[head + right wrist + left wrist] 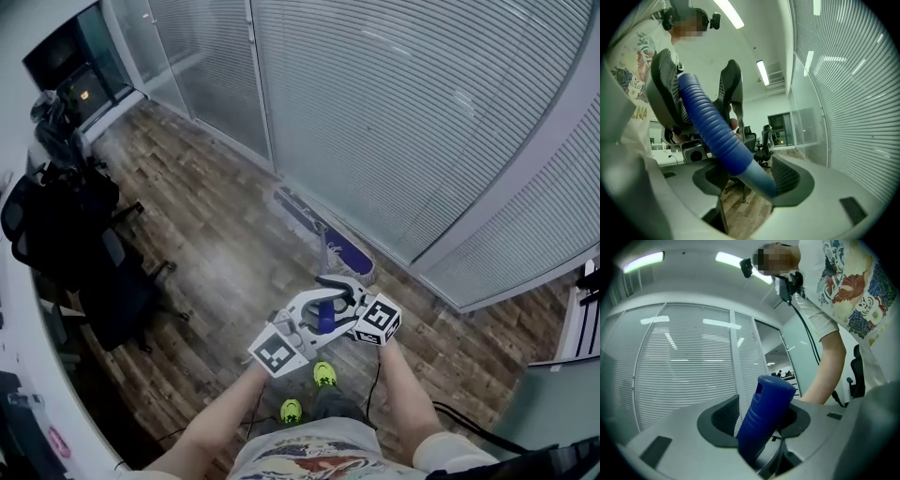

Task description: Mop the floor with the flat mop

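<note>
Wood-plank floor (216,244) fills the room, bounded by a glass wall (403,122) with shut blinds that runs ahead of both grippers. Dark office chairs (84,253) stand well off to the left gripper's outer side.

Beyond and below the jaws, the flat mop head (323,234) lies on the planks, just beside the foot of the glass wall and lengthwise along it. Its pole slopes up and back to the two grippers, ending in a blue ribbed grip (712,126).

The left gripper (761,420) is clamped on the very top of that grip, the capped end standing up between its pads. The right gripper (750,180) is closed just below, where the ribs give way to the paler smooth shaft. The two sit touching or nearly so, one stacked right behind the other on the pole.

By my judgement, the mop should handle as a light, stiff pole with a soft pad that drags flat, so most resistance comes from friction at the floor. The ribbed sleeve looks the surest hold. The bare shaft beneath it looks slicker and could twist or slide in the pads. Spreading the two holds further apart would give more leverage for steering the head.
</note>
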### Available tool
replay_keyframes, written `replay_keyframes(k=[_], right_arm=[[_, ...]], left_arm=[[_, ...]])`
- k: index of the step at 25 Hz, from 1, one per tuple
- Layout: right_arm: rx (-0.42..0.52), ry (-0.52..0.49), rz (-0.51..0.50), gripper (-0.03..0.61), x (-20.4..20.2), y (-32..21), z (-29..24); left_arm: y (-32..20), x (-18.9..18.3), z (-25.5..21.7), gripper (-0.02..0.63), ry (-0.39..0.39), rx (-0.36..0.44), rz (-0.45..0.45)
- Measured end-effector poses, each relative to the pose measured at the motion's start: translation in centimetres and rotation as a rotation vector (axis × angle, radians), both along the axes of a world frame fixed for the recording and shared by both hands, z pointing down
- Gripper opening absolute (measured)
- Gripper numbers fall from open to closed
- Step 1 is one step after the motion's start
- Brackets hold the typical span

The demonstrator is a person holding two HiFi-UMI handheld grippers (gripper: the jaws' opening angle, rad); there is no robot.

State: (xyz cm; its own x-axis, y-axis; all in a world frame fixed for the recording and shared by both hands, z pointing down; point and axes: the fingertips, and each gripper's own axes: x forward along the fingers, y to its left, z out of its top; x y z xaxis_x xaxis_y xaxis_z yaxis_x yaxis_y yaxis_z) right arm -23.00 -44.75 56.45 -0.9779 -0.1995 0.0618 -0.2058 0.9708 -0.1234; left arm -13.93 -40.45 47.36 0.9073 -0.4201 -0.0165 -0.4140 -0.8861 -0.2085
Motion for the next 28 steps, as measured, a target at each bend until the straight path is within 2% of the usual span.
replay_keyframes(k=[6,11,15,20,28], right_arm=[[0.010,-0.077,0.008,0.247,0.3,-6.8,-1.6],[0.004,-0.079,0.023,0.246,0.4,-6.8,-1.5],[-0.019,-0.029,0.036,0.247,-0.2,-2.9,0.1],[-0.022,-0.032,0.066,0.247,-0.6,3.5,-0.3],[-0.055,0.013,0.097,0.247,-2.3,19.9,1.6]], left_arm=[[-7.2,-0.1,-2.3,0.186,0.049,0.066,-0.052],[-7.1,-0.2,-1.4,0.186,0.001,0.031,-0.062],[-3.2,-0.9,0.3,0.186,-0.015,-0.013,-0.099],[3.5,-1.2,0.0,0.184,-0.017,-0.005,-0.080],[20.5,-2.5,2.0,0.186,-0.078,-0.019,0.007]])
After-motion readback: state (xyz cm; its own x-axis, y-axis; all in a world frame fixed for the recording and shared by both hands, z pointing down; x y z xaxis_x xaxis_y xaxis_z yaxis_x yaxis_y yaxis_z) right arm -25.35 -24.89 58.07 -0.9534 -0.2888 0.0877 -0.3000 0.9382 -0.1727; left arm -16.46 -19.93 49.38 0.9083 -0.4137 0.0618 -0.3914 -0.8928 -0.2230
